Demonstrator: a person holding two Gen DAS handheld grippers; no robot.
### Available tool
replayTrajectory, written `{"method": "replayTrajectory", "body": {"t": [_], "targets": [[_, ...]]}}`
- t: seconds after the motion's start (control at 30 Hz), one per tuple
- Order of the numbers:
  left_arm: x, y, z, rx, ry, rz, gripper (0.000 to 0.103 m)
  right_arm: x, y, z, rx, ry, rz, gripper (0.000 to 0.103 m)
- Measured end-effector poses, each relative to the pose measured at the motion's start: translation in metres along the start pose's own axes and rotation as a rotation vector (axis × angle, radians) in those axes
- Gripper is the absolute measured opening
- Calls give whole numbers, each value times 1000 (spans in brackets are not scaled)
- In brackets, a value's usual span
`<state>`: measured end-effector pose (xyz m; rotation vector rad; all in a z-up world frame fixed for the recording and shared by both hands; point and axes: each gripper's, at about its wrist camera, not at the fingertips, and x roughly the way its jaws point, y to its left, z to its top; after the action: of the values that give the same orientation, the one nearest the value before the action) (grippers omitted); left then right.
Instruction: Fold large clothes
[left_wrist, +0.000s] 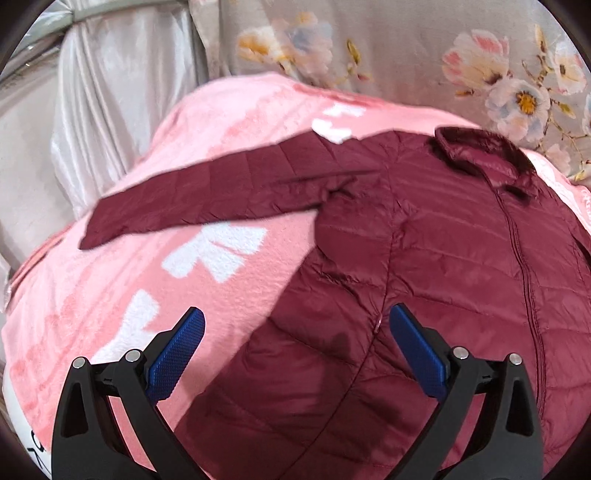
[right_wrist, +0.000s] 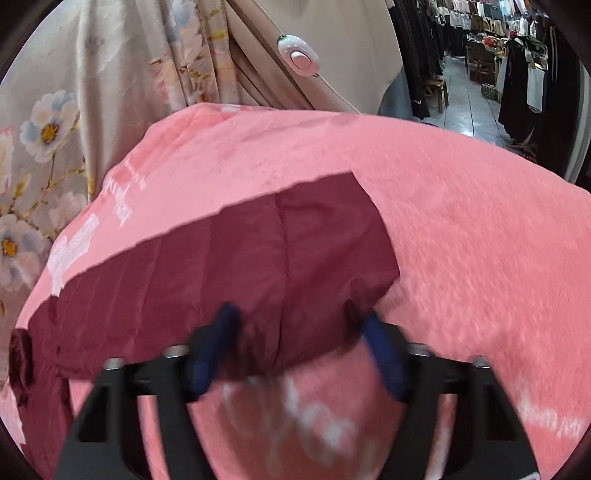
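- Your maroon jacket (left_wrist: 424, 258) is lying on a pink blanket (left_wrist: 92, 314); floral curtains (left_wrist: 424, 48) are hanging behind.
- Your left hand-held gripper (left_wrist: 297, 326) is hovering wide open, holding nothing.
- Your right hand-held gripper (right_wrist: 299, 332) is blurred, spread around the sleeve (right_wrist: 258, 251) edge; grip unclear.
- Clothing racks (right_wrist: 517, 55) are standing far right.

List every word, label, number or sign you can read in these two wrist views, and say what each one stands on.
None can be read.
White script lettering on the pink fleece blanket, at: too blurred to read.
Black marks on a white object at the left wrist view's lower left edge: cut off, unreadable.
Maroon puffer jacket: no label or brand shows.
Shop racks behind: no legible sign.
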<state>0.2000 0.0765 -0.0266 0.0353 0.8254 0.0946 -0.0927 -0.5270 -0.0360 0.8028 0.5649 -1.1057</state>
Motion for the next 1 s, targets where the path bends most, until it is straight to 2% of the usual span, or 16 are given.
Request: {"method": "replayTrajectory", "body": {"t": [0.03, 0.07, 0.17, 0.27, 0.33, 0.4, 0.5, 0.6, 0.77, 0.9, 0.93, 0.97, 1.0], "targets": [[4, 1, 1, -6, 15, 10, 98, 3, 2, 6, 9, -6, 21, 15], [7, 0, 1, -8, 24, 16, 98, 5, 13, 14, 18, -8, 44, 11], [17, 1, 2, -12, 54, 22, 98, -14, 64, 25, -54, -87, 126, 7], [22, 1, 4, -15, 65, 15, 98, -53, 150, 19, -247, -175, 273, 7], [24, 1, 4, -16, 64, 13, 98, -75, 210, -1, -383, -186, 392, 7], [26, 1, 5, -15, 64, 11, 98, -93, 264, -31, -507, -173, 508, 6], [27, 2, 5, -13, 63, 4, 98, -109, 340, -99, -684, -82, 678, 6], [29, 5, 6, -16, 65, -11, 98, -105, 386, -170, -806, 54, 772, 6], [36, 12, 10, -22, 72, -24, 98, -100, 420, -275, -968, 224, 832, 7], [42, 16, 15, -37, 84, -61, 98, -109, 424, -321, -1093, 272, 839, 17], [43, 17, 16, -43, 89, -79, 98, -113, 426, -324, -1109, 269, 845, 26], [43, 18, 19, -53, 95, -108, 98, -121, 422, -323, -1118, 257, 870, 41], [43, 18, 23, -62, 101, -140, 98, -128, 418, -316, -1110, 239, 897, 50]]}}
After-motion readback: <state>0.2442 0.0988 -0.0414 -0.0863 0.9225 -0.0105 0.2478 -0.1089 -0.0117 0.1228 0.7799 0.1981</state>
